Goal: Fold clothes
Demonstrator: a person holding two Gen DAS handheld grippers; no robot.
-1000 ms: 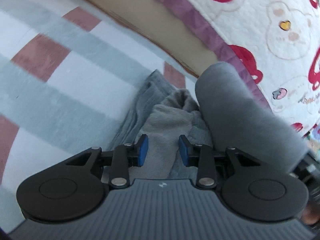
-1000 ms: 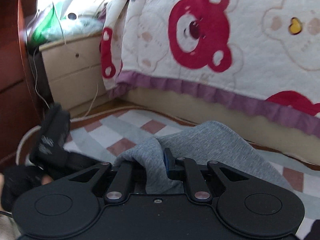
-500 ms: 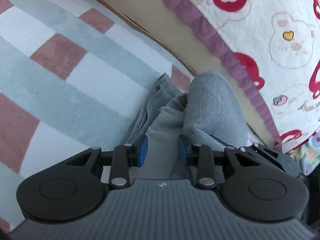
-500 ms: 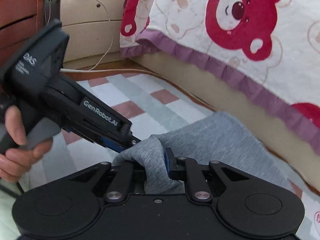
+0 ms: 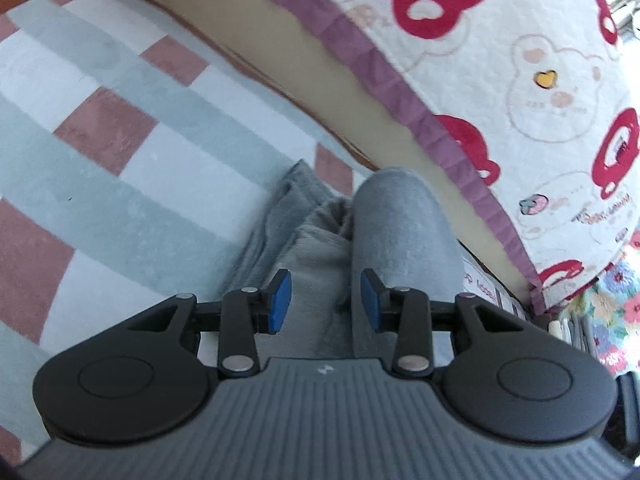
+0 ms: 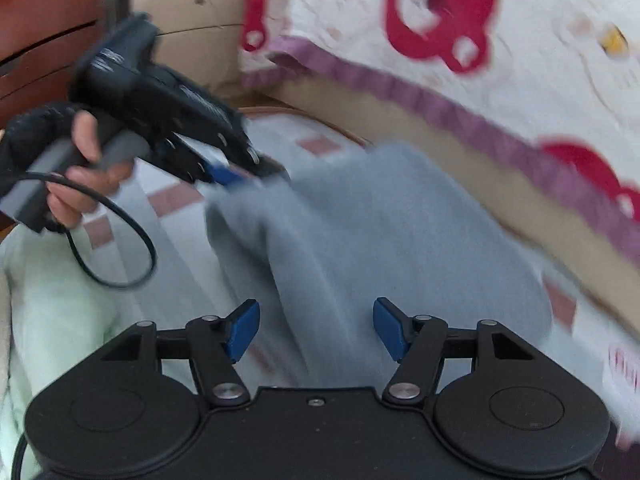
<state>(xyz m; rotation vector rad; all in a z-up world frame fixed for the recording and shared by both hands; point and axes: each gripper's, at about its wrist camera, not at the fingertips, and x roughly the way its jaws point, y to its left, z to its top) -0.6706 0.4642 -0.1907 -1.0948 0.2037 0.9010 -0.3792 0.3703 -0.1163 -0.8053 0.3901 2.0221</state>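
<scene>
Left wrist view: the left gripper (image 5: 323, 300) points down at a grey garment (image 5: 400, 232) lying bunched on the checked rug (image 5: 120, 128), close to the rug's edge that runs along the bed base (image 5: 360, 92). Its blue pads (image 5: 280, 300) stand either side of a fold of the grey cloth and the jaws are opening; the cloth lies between them, and whether the pads touch it cannot be told. A bear-print quilt (image 5: 520, 60) with a purple frill hangs over the bed base. Right wrist view, blurred: the right gripper (image 6: 316, 330) has its jaws opening, fingers wide apart, with the grey garment (image 6: 380, 232) spread beyond and between them and touching neither pad. At the garment's left corner the left gripper (image 6: 240, 176), held in a hand (image 6: 84, 176), meets the cloth. A black cable (image 6: 112, 240) loops below that hand.
</scene>
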